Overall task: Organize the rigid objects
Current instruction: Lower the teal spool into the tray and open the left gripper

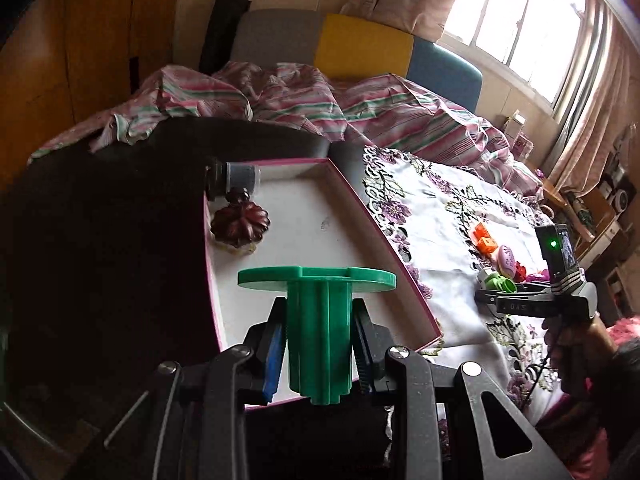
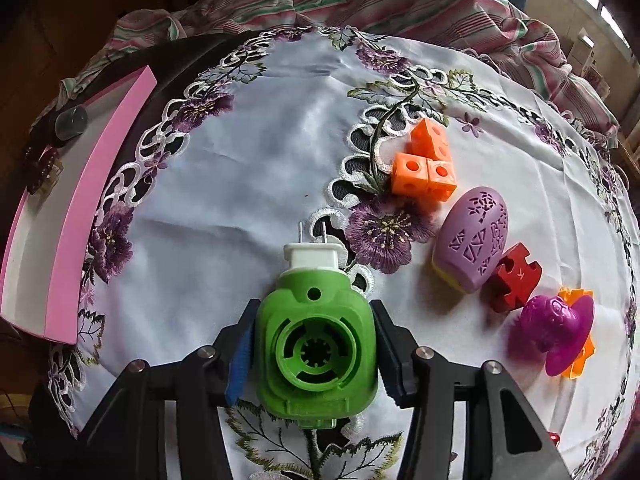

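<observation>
Clamped at the bottom centre of the left wrist view, the left gripper [image 1: 320, 344] pinches the ribbed stem of a green flanged piece [image 1: 318, 320], its flat disc uppermost. Behind it, filling the middle of the frame, lies the pink-edged tray [image 1: 344, 184], and the piece hangs over the tray's near end. At the tray's far left sit a dark red flower-shaped piece [image 1: 240, 222] and a grey cylinder [image 1: 240, 180]. Far right, a hand carries the other tool above the embroidered cloth [image 1: 440, 208].

From the right wrist view, the right gripper [image 2: 316, 344] at bottom centre has both pads against the sides of a green plug-in device [image 2: 316, 344], whose white plug [image 2: 310, 256] and 2 prongs point up the frame. Whether it is lifted off the cloth I cannot tell. To the right lie 3 joined orange cubes [image 2: 426, 160], a purple oval [image 2: 474, 240], a red block [image 2: 516, 280] and a magenta top [image 2: 556, 332]. The tray shows at the left edge.

Both held things look like hard, light plastic: stiff, not fragile, but smooth, so they could twist in the pads. The stem's ribs give good purchase; the device is best taken across its flat flanks, clear of the prongs. The rounded oval and top would likely be the slipperiest
</observation>
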Available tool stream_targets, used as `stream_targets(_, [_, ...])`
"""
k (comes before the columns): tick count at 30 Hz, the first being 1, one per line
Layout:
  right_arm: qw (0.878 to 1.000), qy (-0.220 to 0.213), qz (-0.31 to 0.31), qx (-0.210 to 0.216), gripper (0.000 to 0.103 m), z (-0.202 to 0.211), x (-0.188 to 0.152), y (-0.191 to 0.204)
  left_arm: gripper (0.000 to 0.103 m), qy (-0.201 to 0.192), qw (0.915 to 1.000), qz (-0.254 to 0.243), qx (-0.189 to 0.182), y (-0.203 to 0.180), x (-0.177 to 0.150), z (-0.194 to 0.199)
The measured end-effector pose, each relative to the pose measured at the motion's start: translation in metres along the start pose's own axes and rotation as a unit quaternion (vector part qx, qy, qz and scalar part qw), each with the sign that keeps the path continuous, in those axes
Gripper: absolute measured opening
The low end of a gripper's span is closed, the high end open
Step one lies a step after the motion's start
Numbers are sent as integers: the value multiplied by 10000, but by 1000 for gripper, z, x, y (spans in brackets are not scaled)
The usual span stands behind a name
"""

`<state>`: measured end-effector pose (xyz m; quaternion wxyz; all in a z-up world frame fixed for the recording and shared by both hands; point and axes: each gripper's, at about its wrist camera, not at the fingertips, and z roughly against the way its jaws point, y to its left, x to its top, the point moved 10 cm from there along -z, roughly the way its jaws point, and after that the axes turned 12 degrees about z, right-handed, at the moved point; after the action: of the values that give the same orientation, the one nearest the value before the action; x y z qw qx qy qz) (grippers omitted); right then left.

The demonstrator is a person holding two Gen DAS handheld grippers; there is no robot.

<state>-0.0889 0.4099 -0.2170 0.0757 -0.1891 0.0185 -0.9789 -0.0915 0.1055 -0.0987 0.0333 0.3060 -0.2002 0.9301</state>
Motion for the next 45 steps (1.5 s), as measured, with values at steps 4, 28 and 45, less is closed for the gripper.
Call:
stream_targets(4, [10000, 2, 16, -36, 53, 0, 0, 0, 31, 349, 9982, 435, -212, 11, -6, -15])
stream_targets(28, [9998, 35, 156, -90, 53, 1, 1, 0, 38, 678, 9928, 374, 913, 60, 51, -131])
stream_targets(45, [10000, 49, 79, -29, 53, 0, 1, -3, 67, -150, 9958, 280, 857, 47, 31, -42])
